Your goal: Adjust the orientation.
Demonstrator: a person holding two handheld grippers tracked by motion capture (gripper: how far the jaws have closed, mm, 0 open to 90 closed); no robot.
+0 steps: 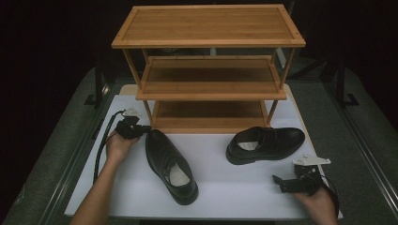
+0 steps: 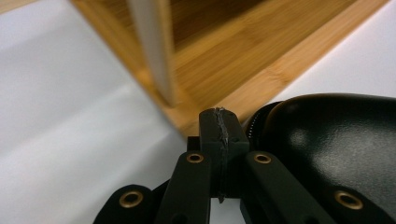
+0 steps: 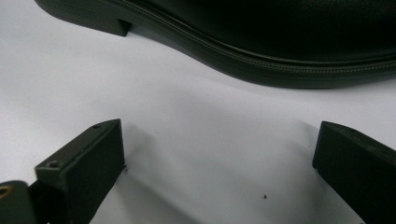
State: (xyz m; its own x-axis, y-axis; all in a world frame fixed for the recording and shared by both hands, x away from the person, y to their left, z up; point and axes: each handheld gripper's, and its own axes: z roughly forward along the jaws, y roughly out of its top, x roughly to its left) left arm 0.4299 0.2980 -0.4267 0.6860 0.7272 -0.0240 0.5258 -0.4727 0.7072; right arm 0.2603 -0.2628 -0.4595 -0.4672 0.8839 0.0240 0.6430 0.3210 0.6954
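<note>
While the left shoe (image 1: pixel 170 167) lies on the white mat (image 1: pixel 225 187) with its toe toward the mat's near edge and its heel up by the bottom shelf of the bamboo shoe rack (image 1: pixel 209 70), the left gripper (image 1: pixel 141 129) sits at that heel with its jaws pressed together on nothing. Judging by this, the step in hand is nudging or turning the shoe toward the rack. To do it well, the closed tips should press low on the heel counter so the shoe slides flat and does not tip, and the toe should swing clear of the rack's front left post.

Nearer the mat's right edge, the right shoe (image 1: pixel 265 144) lies crosswise, toe pointing right. The right gripper (image 1: pixel 280 183) rests just in front of it near the mat's near right corner, jaws spread wide and empty.

From the left gripper view, the shut tips (image 2: pixel 219 135) appear just beside the glossy heel (image 2: pixel 327 144), with the rack's base rail close behind, a closeness the high view blurs. From the right gripper view come the right shoe's sole stitching and heel block (image 3: pixel 261 56).
</note>
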